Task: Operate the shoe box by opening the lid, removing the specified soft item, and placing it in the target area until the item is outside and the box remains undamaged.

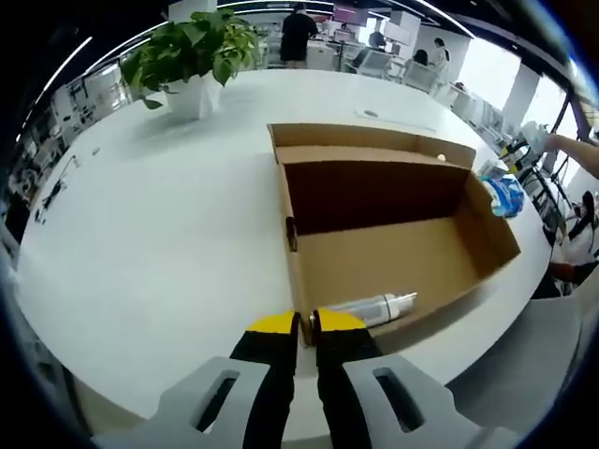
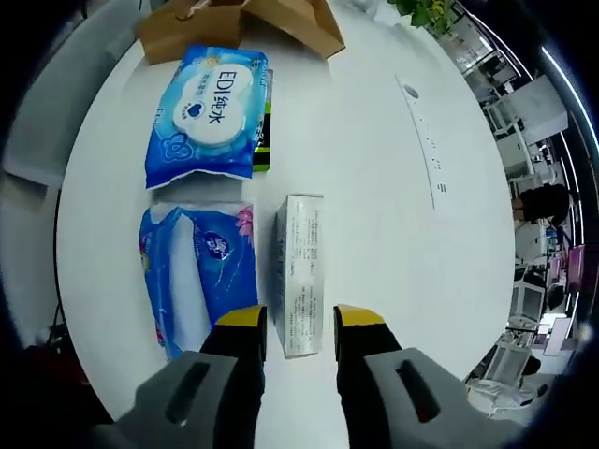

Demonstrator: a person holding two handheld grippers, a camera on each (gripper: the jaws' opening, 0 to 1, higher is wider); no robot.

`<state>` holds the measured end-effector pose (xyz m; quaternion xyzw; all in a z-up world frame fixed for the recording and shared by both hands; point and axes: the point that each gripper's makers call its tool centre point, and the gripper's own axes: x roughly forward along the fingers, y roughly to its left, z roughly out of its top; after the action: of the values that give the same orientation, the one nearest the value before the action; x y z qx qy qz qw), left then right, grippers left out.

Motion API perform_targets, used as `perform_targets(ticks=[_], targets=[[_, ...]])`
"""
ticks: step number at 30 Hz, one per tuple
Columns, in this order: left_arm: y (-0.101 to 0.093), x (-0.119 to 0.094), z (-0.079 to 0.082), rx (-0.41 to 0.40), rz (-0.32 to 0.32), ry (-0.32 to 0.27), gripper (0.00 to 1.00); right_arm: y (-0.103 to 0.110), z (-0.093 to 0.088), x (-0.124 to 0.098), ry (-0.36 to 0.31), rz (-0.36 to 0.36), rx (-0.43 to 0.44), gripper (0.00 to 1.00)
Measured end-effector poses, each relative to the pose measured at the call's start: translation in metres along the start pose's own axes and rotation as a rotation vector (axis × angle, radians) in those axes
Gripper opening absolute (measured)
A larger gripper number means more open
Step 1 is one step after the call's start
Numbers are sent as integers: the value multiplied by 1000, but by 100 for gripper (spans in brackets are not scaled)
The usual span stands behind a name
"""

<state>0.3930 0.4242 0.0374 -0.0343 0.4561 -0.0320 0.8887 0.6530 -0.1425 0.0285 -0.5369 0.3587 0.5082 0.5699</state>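
The brown shoe box [image 1: 393, 253] stands open on the white table [image 1: 159, 243], its lid [image 1: 365, 138] folded back at the far side. A clear pump bottle [image 1: 374, 305] lies inside against the near wall. My left gripper [image 1: 305, 324] is shut on the box's near-left corner wall. In the right gripper view a blue soft tissue pack [image 2: 198, 271] lies left of a white carton [image 2: 299, 271]. My right gripper [image 2: 301, 325] is open, its yellow tips on either side of the carton's near end. A blue wet-wipe pack [image 2: 208, 112] lies beyond, near the shoe box [image 2: 234, 23].
A potted plant [image 1: 192, 51] stands at the table's far left. A thin green-black item [image 2: 264, 131] pokes out beside the wet-wipe pack. A long white strip [image 2: 426, 140] lies to the right. The blue packs [image 1: 505, 192] sit right of the box. People stand behind.
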Motion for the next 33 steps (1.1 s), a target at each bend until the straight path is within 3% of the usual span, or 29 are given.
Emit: perform_targets(ticks=[9,20,33], targets=[[-1,-3,4,13,-2,-14,5,3,6,-20,-23,-39,42,37],[-9,-17,25,38,-58,-95,9,25,25,-45,-96,-48,159,46],[-27,-25,45,164,-139,-142,23,60,55,-79,-209,-79,306,55]])
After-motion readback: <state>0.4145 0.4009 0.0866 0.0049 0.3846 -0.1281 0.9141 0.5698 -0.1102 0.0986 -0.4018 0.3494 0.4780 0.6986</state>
